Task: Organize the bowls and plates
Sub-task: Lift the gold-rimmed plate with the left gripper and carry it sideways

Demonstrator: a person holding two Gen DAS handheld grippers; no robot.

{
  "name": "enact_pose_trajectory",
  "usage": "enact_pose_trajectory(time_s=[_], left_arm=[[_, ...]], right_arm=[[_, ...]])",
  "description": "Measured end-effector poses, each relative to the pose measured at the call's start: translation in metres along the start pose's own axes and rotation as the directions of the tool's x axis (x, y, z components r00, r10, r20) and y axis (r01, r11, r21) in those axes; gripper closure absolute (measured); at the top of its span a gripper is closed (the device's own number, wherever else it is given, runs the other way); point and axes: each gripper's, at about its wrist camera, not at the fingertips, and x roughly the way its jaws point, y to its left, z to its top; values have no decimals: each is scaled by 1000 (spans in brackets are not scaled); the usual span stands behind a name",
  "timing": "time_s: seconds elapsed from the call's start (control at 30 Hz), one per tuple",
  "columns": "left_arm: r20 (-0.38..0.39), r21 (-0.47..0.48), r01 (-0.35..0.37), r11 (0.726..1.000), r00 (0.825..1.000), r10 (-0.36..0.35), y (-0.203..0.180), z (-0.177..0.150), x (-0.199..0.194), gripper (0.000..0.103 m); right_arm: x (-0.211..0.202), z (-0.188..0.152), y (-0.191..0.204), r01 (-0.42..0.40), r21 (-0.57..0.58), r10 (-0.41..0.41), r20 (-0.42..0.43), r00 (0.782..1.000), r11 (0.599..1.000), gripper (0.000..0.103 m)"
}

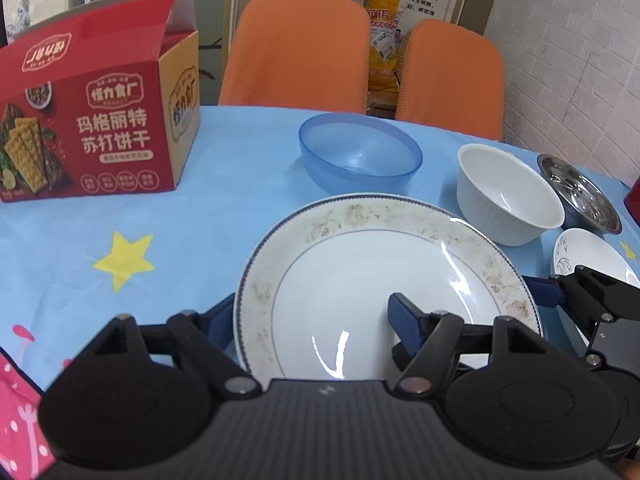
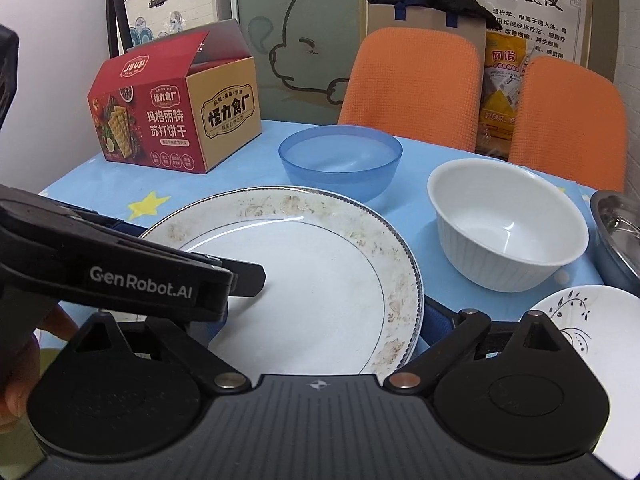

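A large white plate (image 1: 360, 276) with a faded floral rim lies on the blue tablecloth; it also shows in the right wrist view (image 2: 320, 280). My left gripper (image 1: 308, 316) is open wide, with one finger beside the plate's left rim and the other over its middle. My right gripper (image 2: 316, 320) is open at the plate's near right edge; its right finger sits by the rim and its left finger is hidden behind the left gripper. A blue plastic bowl (image 2: 340, 160), a white ribbed bowl (image 2: 508, 224), a steel bowl (image 2: 620, 232) and a small patterned plate (image 2: 592, 320) stand nearby.
An open red cracker box (image 1: 92, 120) stands at the table's back left. Two orange chairs (image 1: 300, 44) stand behind the table. A white brick wall is at the right.
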Motion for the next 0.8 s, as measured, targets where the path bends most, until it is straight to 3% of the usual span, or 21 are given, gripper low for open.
enact_pose_trajectory(time_s=[0.13, 0.37, 0.63, 0.8], left_arm=[[0, 46, 4, 999, 1000, -4, -4, -10, -2, 34], [7, -2, 3, 1000, 1000, -3, -3, -1, -3, 36], [75, 10, 9, 1000, 997, -9, -8, 10, -39, 37], [100, 12, 2, 1000, 995, -3, -11, -8, -76, 37]], right_arm=[[-8, -9, 5, -2, -14, 2, -14, 1000, 1000, 0], [-4, -5, 14, 28, -8, -28, -6, 1000, 1000, 0], [-32, 10, 22, 65, -24, -64, 69, 996, 998, 0], [-61, 6, 38, 61, -32, -58, 88, 994, 998, 0]])
